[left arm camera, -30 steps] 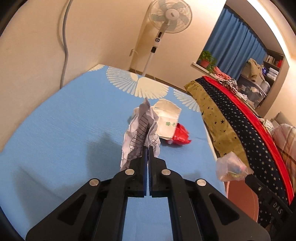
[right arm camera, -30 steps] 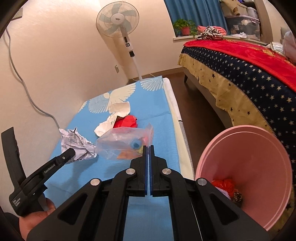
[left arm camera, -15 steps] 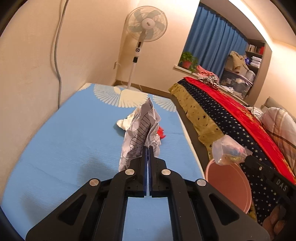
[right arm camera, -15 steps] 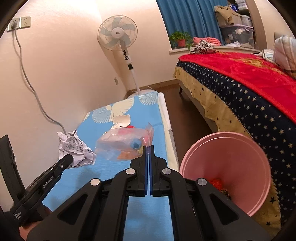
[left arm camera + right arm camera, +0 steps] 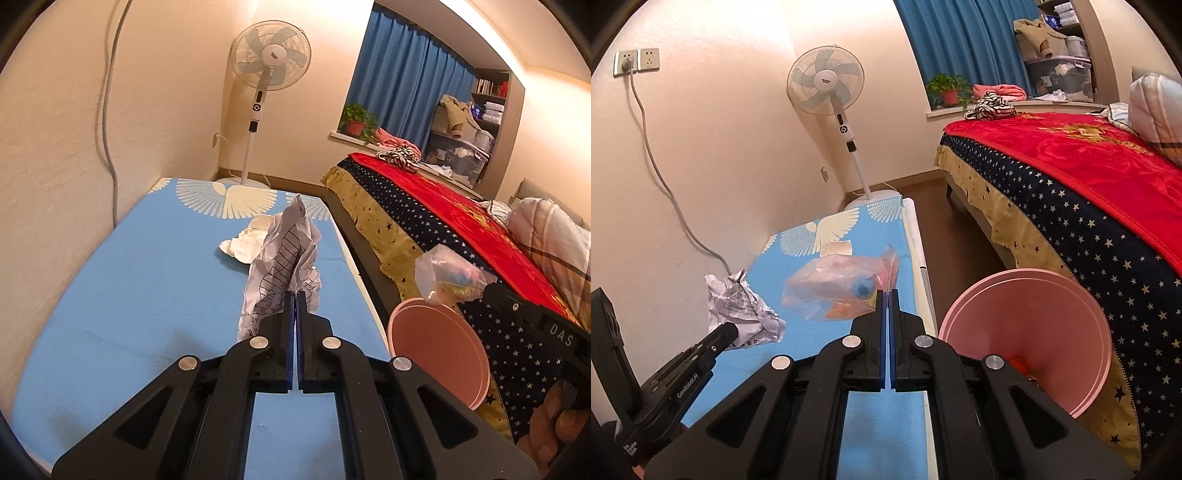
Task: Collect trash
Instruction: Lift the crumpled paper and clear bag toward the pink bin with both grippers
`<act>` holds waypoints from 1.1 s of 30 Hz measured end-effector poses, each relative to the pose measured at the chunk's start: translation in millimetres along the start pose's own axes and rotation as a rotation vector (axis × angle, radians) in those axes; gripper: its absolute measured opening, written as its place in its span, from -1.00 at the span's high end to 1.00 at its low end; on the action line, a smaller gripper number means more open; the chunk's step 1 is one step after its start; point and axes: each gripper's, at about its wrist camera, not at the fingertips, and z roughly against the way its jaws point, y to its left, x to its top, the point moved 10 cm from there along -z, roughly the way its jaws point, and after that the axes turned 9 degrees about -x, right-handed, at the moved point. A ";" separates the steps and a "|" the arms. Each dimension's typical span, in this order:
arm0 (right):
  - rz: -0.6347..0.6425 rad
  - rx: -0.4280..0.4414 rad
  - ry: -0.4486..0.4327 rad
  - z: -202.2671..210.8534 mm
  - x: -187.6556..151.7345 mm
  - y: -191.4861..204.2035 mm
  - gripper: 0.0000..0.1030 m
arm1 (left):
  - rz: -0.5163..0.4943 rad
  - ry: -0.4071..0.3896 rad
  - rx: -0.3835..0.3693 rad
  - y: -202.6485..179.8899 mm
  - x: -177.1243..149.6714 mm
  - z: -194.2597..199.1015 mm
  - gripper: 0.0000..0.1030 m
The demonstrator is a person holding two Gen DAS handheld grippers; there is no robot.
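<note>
The left gripper point(image 5: 295, 295) points slightly downward over the blue mattress pad with white wing prints point(image 5: 147, 295), its black jaws pressed together on the lower edge of a crumpled sheet of white paper printed with black lines point(image 5: 284, 258), which stands up from the tips and hangs clear of the pad. The right gripper point(image 5: 886, 295) points at a similar downward angle, jaws clamped on the edge of a clear plastic bag holding blue and orange scraps point(image 5: 842, 291); the bag juts out ahead of the tips, in the air above the pad's edge nearest the round pink plastic bin point(image 5: 1027, 332). In the left wrist view this same bag hangs just above the far rim of the pink bin, and bare fingers wrapped round the right tool's handle show at the lower right corner.

The pink bin stands on the floor between the blue pad and the bed with a red blanket and a star-patterned dark skirt point(image 5: 1089, 184), tilted so that its mouth faces the cameras. At its bottom lie a bit of orange-red rubbish point(image 5: 1019, 363) and something darker beside it, too small to tell.

Beyond the held paper, on the pad, a crumpled white wrapper point(image 5: 247, 243) lies well apart from the bin. A white pedestal fan with pale blue blades point(image 5: 827, 81) stands past the pad's far end
</note>
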 end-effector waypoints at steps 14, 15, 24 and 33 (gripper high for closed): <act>-0.027 -0.049 -0.010 -0.4 2.7 -25.8 0.97 | -0.011 0.008 -0.028 -14.1 -7.0 -9.3 0.99; -0.028 -0.053 -0.011 -0.8 3.1 -27.6 0.97 | -0.012 0.008 -0.029 -15.6 -7.5 -10.3 0.99; -0.042 -0.098 -0.016 -5.1 3.0 -46.5 0.97 | -0.031 0.012 -0.053 -29.8 -11.1 -19.0 0.99; -0.066 -0.158 -0.022 -9.8 3.7 -69.3 0.97 | -0.046 0.022 -0.081 -43.7 -12.9 -26.6 0.99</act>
